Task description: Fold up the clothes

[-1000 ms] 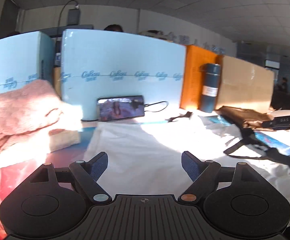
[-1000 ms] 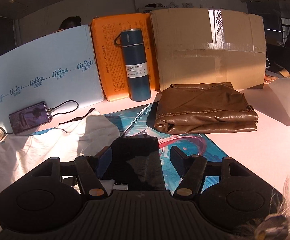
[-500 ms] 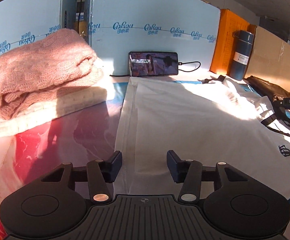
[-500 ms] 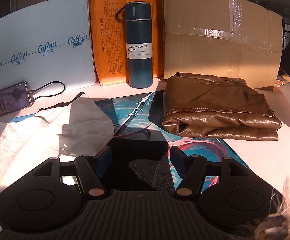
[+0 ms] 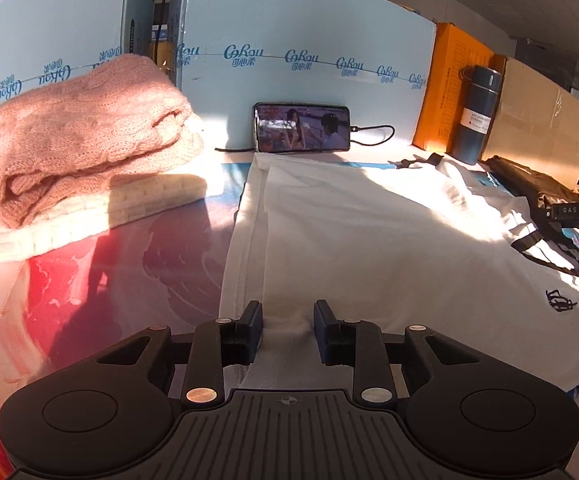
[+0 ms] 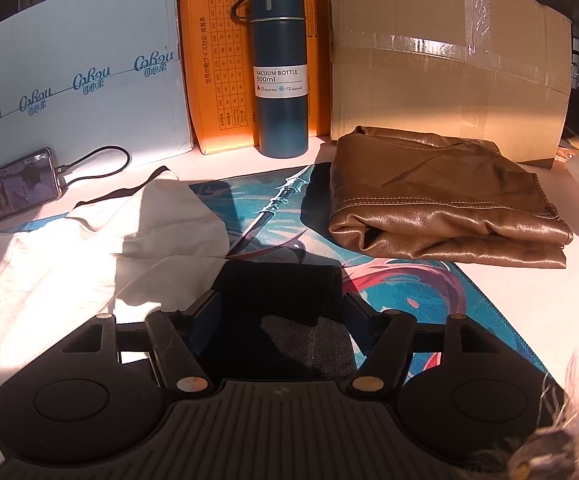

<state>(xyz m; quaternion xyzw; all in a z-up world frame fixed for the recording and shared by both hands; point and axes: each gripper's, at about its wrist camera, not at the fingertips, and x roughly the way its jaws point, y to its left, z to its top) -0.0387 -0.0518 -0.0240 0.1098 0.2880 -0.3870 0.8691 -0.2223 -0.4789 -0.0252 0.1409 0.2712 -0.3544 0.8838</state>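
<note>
My left claw (image 5: 287, 330) stands narrow around the shirt (image 5: 369, 240) hem, unclosed. My right claw (image 6: 279, 312) gapes over dark cloth (image 6: 281, 292). Pinching one layer could drag the shirt crooked.

We are seeing hard, low sunlight raking across both views, blowing out the white cotton T-shirt (image 5: 369, 240) and the folded pink knitted sweater (image 5: 77, 136) while long dark shadows are falling over them. Glare is shining off the folded brown leather jacket (image 6: 445, 208) and off the tape on the tan cardboard box (image 6: 449, 60). The black left gripper (image 5: 287, 330) and black right gripper (image 6: 279, 320) are sitting in deep shade. Fisheye distortion is bending the edges, and the corners are darkening.
</note>
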